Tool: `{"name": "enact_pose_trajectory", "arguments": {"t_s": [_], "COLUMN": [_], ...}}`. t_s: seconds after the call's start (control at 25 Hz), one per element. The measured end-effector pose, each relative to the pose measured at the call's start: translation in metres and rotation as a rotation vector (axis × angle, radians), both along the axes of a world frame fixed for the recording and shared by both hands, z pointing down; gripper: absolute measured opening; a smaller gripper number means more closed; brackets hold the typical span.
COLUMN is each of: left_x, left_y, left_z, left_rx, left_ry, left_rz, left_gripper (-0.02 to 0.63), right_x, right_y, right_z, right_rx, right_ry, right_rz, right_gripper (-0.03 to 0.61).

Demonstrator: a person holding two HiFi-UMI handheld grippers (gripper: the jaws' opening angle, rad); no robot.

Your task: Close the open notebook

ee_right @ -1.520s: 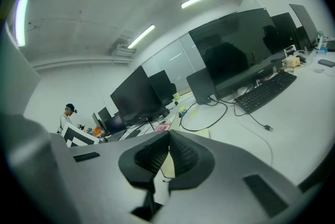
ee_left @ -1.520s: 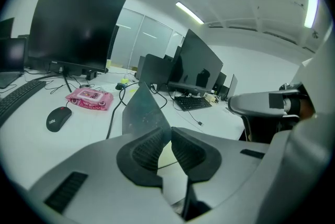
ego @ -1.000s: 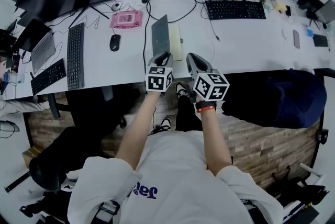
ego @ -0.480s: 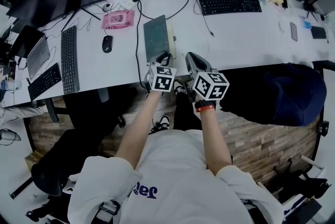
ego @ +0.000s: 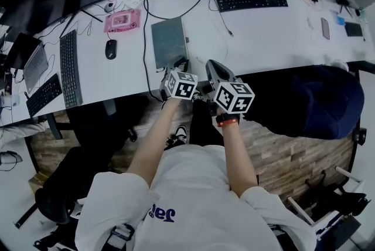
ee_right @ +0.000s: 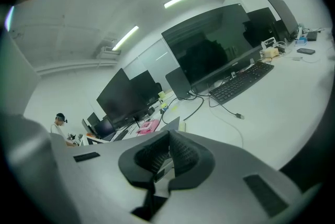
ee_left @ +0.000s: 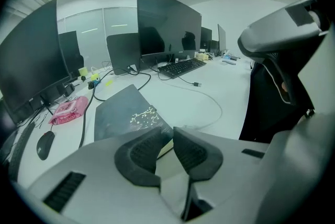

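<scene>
Notebook point(ego: 169, 41), dark cover up, flat on the white desk point(ego: 263, 38), near the front edge. Black mouse point(ego: 111, 48) well off to one side; black cable point(ego: 145, 38) just beside the long edge facing the mouse. No open spread of pages anywhere in the head view.

Left gripper point(ego: 179, 62) at the notebook's near end, pointed down at it. Tongs narrow but apart, just been opening. In the left gripper view point(ee_left: 165, 131), near corner of the cover point(ee_left: 123, 113) and a strip of pale page edge point(ee_left: 165, 150) visible through the gap. Pads apparently not pressing on either, so probably no grip.

Right gripper point(ego: 212, 63) beside the left one, just off the notebook's near corner, over the desk edge. Tongs closed tip to tip in the right gripper view point(ee_right: 168, 136), nothing between them.

Progress, as a judgement: closing done or all but done. Cover down over the pages, patterned front facing up. Near corner possibly a touch proud of the page block; hard to tell from this angle.

Left to do: draw the left tongs clear, perhaps press the corner flat if it sits raised. Nothing apparent for the right gripper.
</scene>
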State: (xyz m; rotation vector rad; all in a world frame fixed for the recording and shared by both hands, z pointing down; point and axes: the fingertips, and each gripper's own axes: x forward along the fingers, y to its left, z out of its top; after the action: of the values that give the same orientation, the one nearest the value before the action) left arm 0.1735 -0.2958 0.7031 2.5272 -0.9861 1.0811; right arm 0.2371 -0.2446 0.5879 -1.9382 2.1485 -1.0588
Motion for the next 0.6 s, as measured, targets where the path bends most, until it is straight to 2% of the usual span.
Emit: {"name": "enact_pose_trajectory", "arguments": {"t_s": [0.16,0.4,0.48,0.6], "left_x": [0.005,0.007,0.008,0.008], "left_y": [0.002,0.003,0.003,0.007], "left_z": [0.021,0.031,0.031,0.021], "left_rx": [-0.028,-0.041,-0.044,-0.061], "left_ry": [-0.049,-0.072,-0.061,0.011], "left_rz": [0.019,0.012,0.008,-0.003], "left_gripper": [0.087,0.091,0.092,0.095], "right_x": [0.005,0.006,0.005,0.001], "right_y": [0.005,0.01,0.011,0.016], "right_z": [0.008,0.01,0.01,0.006], "right_rx": [-0.014,-0.019,-0.018,-0.013], "right_ry": [-0.006,-0.01,-0.012,-0.011], "right_rz": [0.009,0.015,0.013,0.01], "right_gripper": [0.015,0.015,0.015,0.015]}}
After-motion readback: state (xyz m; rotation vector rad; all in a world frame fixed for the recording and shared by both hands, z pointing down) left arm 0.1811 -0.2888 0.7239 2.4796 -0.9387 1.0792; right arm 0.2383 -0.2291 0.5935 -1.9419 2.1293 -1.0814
